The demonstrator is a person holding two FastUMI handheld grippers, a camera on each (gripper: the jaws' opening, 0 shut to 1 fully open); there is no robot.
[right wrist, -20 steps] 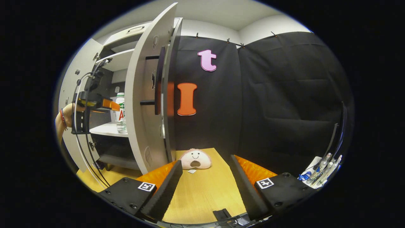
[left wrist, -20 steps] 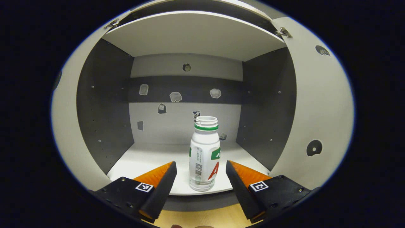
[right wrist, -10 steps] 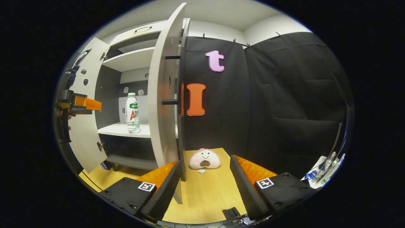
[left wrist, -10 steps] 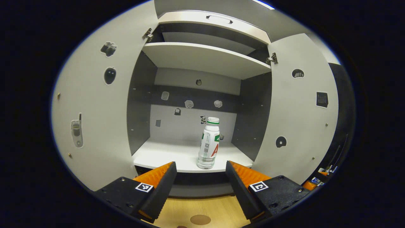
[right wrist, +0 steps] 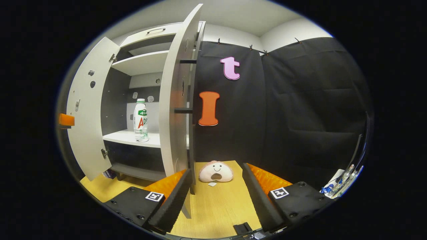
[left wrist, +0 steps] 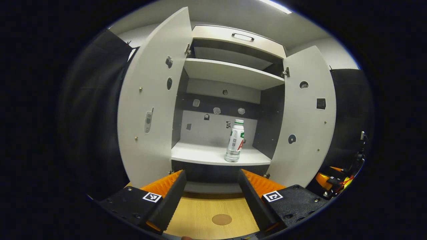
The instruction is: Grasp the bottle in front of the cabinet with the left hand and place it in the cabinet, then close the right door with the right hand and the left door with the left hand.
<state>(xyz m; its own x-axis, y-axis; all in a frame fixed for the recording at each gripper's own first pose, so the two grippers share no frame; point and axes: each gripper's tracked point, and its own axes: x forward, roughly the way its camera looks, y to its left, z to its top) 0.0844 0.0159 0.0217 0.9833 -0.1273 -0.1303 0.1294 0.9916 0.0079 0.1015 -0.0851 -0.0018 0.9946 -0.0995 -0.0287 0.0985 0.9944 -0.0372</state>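
Two sets of fingers, both spread wide and holding nothing. Your left gripper (left wrist: pixel 211 176) sits back from the cabinet (left wrist: pixel 233 36), its fingers framing the dark gap below the shelf (left wrist: pixel 203 156) with bare wooden tabletop (left wrist: pixel 203 213) between them (a small round brown mark lies on the wood there). Your right gripper (right wrist: pixel 217 175) is low over the same tabletop, its fingers apart, with the lower edge of the right door (right wrist: pixel 173 100) just beside its left finger (right wrist: pixel 173 196).

Beyond the fingers, the bottle (left wrist: pixel 234 141) stands upright on the cabinet shelf, toward the right side and near the front edge; in the right gripper view you see it (right wrist: pixel 140 120) between the two doors. Both doors stand open: the left door (left wrist: pixel 150 100) swung out wide, the right door edge-on to your right camera, two dark handle posts sticking out from it. A pale plush toy (right wrist: pixel 216 172) lies on the table past the right door, against the black cloth wall.
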